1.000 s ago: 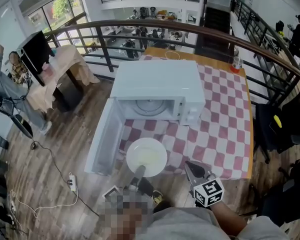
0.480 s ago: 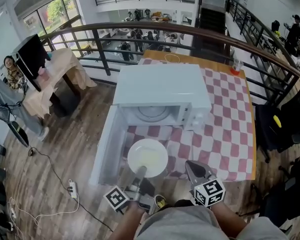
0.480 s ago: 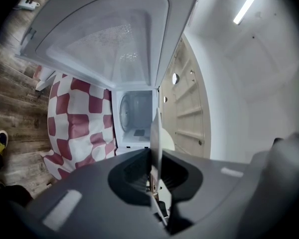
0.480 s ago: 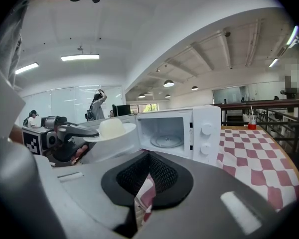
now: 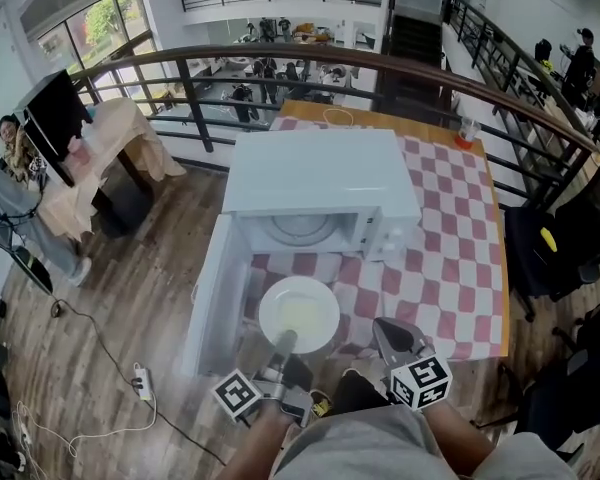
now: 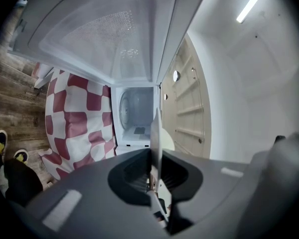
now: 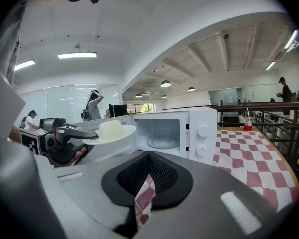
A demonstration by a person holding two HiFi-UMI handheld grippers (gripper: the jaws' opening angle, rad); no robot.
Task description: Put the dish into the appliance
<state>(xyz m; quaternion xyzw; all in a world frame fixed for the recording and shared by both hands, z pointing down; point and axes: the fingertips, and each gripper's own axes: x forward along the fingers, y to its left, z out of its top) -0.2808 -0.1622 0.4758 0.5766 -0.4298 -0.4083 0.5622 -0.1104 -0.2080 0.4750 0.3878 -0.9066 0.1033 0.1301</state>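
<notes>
the left claw [image 5: 283, 342] is clamped on the near rim of the dish [image 5: 300, 311], one jaw above the rim and one below. its marker cube [image 5: 237, 396] sits nearer the person. the right claw [image 5: 389, 332] hangs just right of the dish, apart from it, jaws together on nothing. the left forearm [image 5: 258, 444] and right forearm [image 5: 460, 446] reach in from the dish's near side.

Dish [image 5: 298, 313]: glossy white, smooth. Microwave [image 5: 320, 173]: smooth white casing. Tablecloth [image 5: 450, 258]: checked cloth. Floor [image 5: 110, 308], lower left: wood planks.
</notes>
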